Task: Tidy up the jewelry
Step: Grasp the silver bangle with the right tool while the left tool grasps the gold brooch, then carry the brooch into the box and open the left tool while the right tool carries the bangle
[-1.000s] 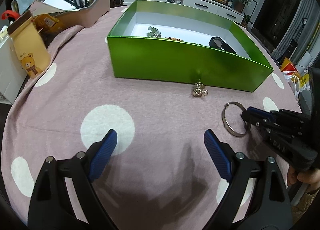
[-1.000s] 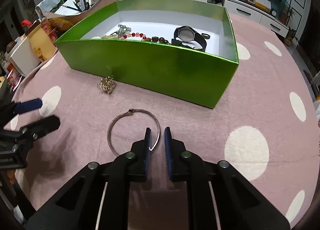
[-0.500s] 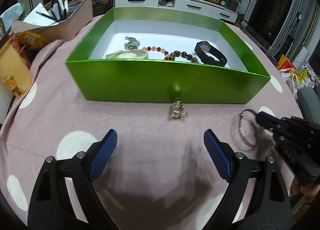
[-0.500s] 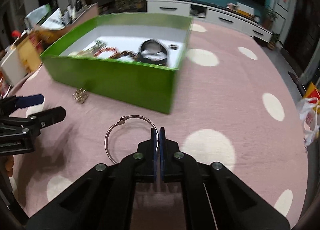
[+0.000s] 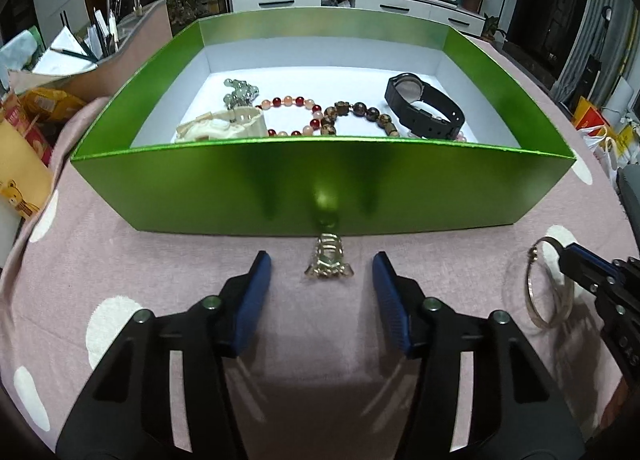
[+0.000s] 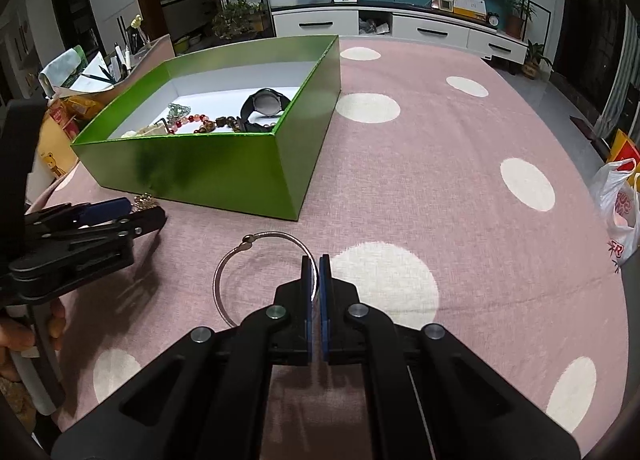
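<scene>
A green box (image 5: pixel 320 184) (image 6: pixel 208 168) on the pink dotted tablecloth holds a black watch (image 5: pixel 424 106), bead bracelets (image 5: pixel 308 116) and a cream band (image 5: pixel 224 128). A small gold clip (image 5: pixel 328 258) lies on the cloth against the box's front wall. My left gripper (image 5: pixel 322 272) is open, its blue pads either side of the clip, just short of it. My right gripper (image 6: pixel 316 264) is shut on a silver bangle (image 6: pixel 240 272), held a little above the cloth; it also shows in the left wrist view (image 5: pixel 548 292).
A pink organiser with pens (image 5: pixel 120 48) and a yellow bear carton (image 5: pixel 20 176) stand left of the box. A white plastic bag (image 6: pixel 618 212) hangs beyond the table's right edge. The left gripper (image 6: pixel 84 224) is close to the left of the bangle.
My left gripper has moved forward to the gold clip and its jaws have narrowed. My right gripper has shut on the bangle and lifted it slightly.
</scene>
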A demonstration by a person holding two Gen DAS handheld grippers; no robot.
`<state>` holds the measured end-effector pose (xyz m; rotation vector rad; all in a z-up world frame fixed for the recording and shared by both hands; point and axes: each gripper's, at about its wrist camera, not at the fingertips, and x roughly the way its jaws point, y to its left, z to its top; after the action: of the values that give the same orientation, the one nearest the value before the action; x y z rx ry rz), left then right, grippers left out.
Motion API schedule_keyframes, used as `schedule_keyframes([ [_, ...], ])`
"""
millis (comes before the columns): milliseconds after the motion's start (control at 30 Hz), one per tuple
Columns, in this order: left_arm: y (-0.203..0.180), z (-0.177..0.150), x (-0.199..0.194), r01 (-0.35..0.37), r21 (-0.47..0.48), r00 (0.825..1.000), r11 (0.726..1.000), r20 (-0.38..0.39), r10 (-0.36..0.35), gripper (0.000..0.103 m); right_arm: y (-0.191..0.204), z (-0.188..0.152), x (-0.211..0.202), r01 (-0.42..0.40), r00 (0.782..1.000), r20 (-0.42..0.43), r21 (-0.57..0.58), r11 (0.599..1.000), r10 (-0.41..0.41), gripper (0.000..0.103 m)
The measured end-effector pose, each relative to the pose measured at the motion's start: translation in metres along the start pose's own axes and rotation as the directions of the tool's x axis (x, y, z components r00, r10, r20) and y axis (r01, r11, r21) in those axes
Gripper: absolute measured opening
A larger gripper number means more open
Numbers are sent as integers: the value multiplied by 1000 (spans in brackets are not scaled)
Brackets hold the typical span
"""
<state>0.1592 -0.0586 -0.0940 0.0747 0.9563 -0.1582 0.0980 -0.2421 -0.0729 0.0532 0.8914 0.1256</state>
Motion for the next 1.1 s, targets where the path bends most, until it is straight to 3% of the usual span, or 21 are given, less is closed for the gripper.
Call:
schedule_keyframes([
  [100,0,1,1,-8,1,1000,1000,0,8,49,1,0,0,-14,1000,5,4,1000,14,3],
  [300,3,4,0,-11,-1,1000,1000,7,11,23,1,0,-2,-24,1000,14,7,1000,24,3],
  [733,8,-1,-8,2,-2,1000,1000,-3,-2,22,0,0,-9,-21,999,29,18,1000,20,3],
  [1100,18,-7,-37,28,-17,999,999,28,-28,22,2,2,-19,-21,999,49,18,1000,20,3],
])
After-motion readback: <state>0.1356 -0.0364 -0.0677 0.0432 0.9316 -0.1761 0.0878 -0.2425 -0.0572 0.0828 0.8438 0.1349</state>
